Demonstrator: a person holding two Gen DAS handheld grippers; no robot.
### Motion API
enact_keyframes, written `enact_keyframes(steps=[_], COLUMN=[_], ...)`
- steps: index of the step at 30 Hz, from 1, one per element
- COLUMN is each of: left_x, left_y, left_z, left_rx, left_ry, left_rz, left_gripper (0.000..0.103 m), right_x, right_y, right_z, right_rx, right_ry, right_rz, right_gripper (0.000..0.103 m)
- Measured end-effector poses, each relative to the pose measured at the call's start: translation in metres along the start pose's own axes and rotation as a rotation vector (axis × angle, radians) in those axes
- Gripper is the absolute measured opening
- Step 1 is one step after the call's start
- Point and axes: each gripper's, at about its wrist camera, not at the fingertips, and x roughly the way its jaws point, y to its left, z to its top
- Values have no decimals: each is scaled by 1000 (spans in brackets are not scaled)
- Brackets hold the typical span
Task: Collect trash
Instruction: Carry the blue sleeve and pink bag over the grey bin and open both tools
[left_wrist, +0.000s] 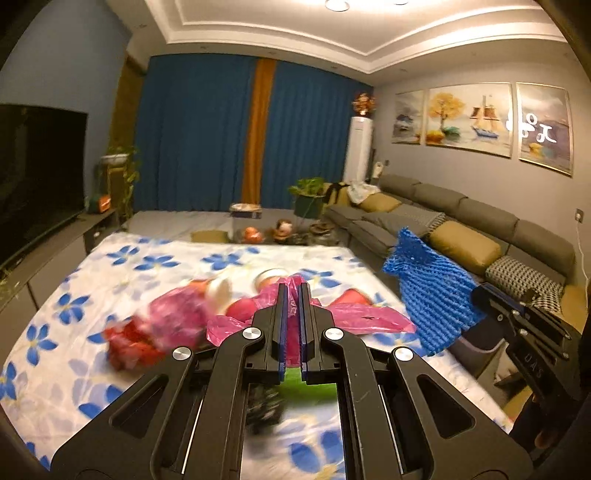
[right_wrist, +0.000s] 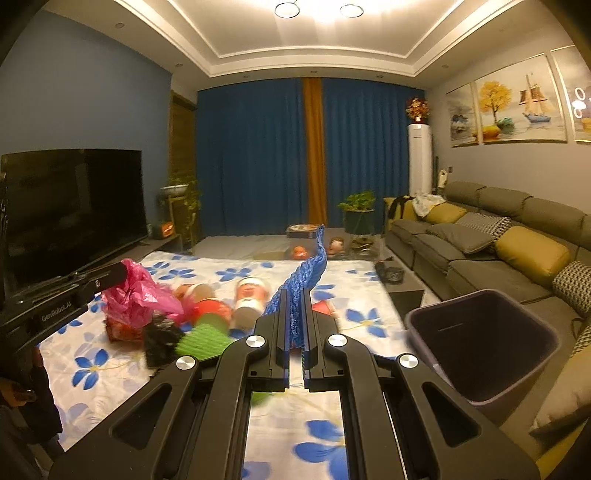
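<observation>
Left wrist view recorded, at far left, a dark TV (left_wrist: 37, 173) on a low cabinet, and beside it a sheet (left_wrist: 74, 291) printed with blue flowers, spread flat. On the sheet lay a blurred heap of trash: a red wrapper (left_wrist: 127, 341), pink material, and two cups (left_wrist: 221, 291) on their sides. At centre, the left gripper (left_wrist: 292, 295) was clenched on a pink bag (left_wrist: 365, 315), a fold of which rose between the blue pads while the rest trailed right across the sheet. A green net (left_wrist: 308, 378) showed below the fingers. Further right hung a blue net (left_wrist: 428, 291), clear of the sheet, pinched at its right edge by the right gripper (left_wrist: 491, 295). A grey sofa (left_wrist: 461, 218) ran along the right wall. Right wrist view confirmed these findings. At its left, the left gripper (right_wrist: 118, 275) held the pink bag (right_wrist: 136, 295) above the heap, with the green net (right_wrist: 201, 338) and a can (right_wrist: 251, 295) lying on the sheet (right_wrist: 354, 280). At centre, the right gripper (right_wrist: 294, 301) was closed on the blue net (right_wrist: 308, 269), which stood up edge-on between its fingers. To the right, a dark bin (right_wrist: 487, 347) stood open beside the sheet, in front of the sofa (right_wrist: 491, 243).
</observation>
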Motion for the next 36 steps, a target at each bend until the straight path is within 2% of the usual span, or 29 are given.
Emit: enact_keyframes(steps=[8, 18, 25, 36], left_x=[28, 81, 109, 141], left_y=[-69, -160, -202, -233], left_z=[18, 17, 10, -9], left_rx=[42, 79, 114, 121], left_ry=[-27, -4, 1, 33], left_rz=[-115, -245, -298, -367], left_gripper=[4, 4, 5, 5], right_x=[-9, -12, -14, -2], right_y=[-51, -118, -155, -176], right_z=[10, 10, 0, -11], right_rx=[11, 56, 93, 117], right_ry=[-33, -45, -39, -19], right_rz=[-114, -256, -311, -333], right_gripper=[6, 6, 6, 6])
